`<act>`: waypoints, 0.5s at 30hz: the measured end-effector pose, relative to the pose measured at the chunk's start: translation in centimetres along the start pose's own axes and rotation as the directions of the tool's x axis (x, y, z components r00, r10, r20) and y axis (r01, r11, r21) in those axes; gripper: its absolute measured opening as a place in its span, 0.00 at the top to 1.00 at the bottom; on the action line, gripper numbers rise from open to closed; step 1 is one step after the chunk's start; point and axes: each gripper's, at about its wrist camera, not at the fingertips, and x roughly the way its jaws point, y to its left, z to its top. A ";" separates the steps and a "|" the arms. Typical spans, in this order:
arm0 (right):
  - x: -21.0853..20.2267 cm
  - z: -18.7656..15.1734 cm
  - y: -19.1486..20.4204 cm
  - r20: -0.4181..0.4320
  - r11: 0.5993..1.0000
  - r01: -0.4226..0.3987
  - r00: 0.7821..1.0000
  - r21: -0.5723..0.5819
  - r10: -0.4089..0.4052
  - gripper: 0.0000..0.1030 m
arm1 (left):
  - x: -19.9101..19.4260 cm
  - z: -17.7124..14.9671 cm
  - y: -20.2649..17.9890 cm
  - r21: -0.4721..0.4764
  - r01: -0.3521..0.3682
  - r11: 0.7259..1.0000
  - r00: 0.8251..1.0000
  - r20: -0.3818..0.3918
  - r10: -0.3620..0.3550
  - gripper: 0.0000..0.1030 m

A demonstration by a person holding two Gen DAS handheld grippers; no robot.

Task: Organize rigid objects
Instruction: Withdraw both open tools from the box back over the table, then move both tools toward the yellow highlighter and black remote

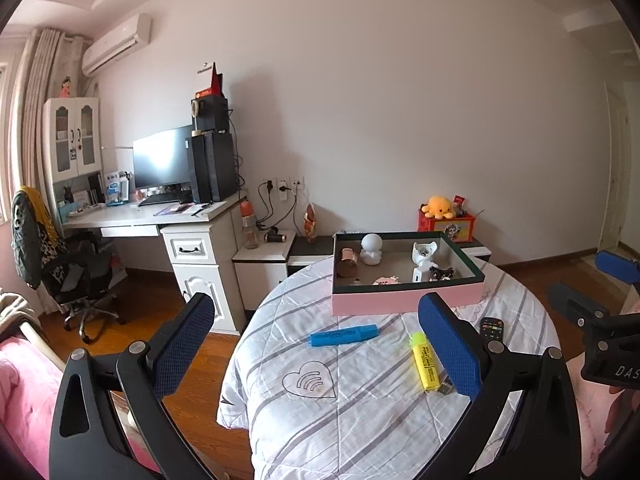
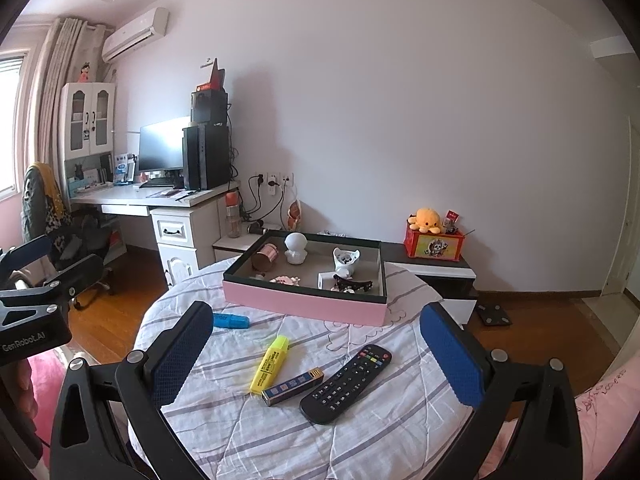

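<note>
A round table under a striped cloth point(image 2: 360, 432) carries a pink box point(image 2: 304, 306) with dark rim at its far side. Inside the box lie a copper can point(image 2: 265, 257), a white figurine point(image 2: 296, 249), a white cup-like holder point(image 2: 346, 261) and a black clip point(image 2: 354, 283). In front of the box lie a blue highlighter point(image 1: 344, 335), a yellow highlighter point(image 2: 270, 363), a small blue-and-gold stick point(image 2: 293, 386) and a black remote point(image 2: 346, 383). My left gripper point(image 1: 320, 350) hovers open near the highlighters. My right gripper point(image 2: 318, 356) is open above the remote, holding nothing.
Wooden floor surrounds the table. A white desk point(image 1: 160, 216) with monitor and computer tower stands left, an office chair point(image 1: 76, 276) beside it. A low cabinet with a red box and yellow plush point(image 2: 430, 236) sits against the wall. Pink bedding point(image 1: 24, 392) lies at the near left.
</note>
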 end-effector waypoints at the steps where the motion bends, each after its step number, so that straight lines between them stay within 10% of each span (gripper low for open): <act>1: 0.1 -0.1 -0.1 -0.003 1.000 0.001 1.000 0.002 -0.001 0.00 | 0.1 0.0 -0.1 0.001 0.002 1.000 1.000 -0.001 -0.002 0.00; 15: 2.9 -2.2 -2.0 -0.102 0.998 0.024 0.995 0.053 -0.019 0.00 | 3.9 -2.2 -1.5 0.044 0.049 0.998 0.993 -0.111 -0.044 0.00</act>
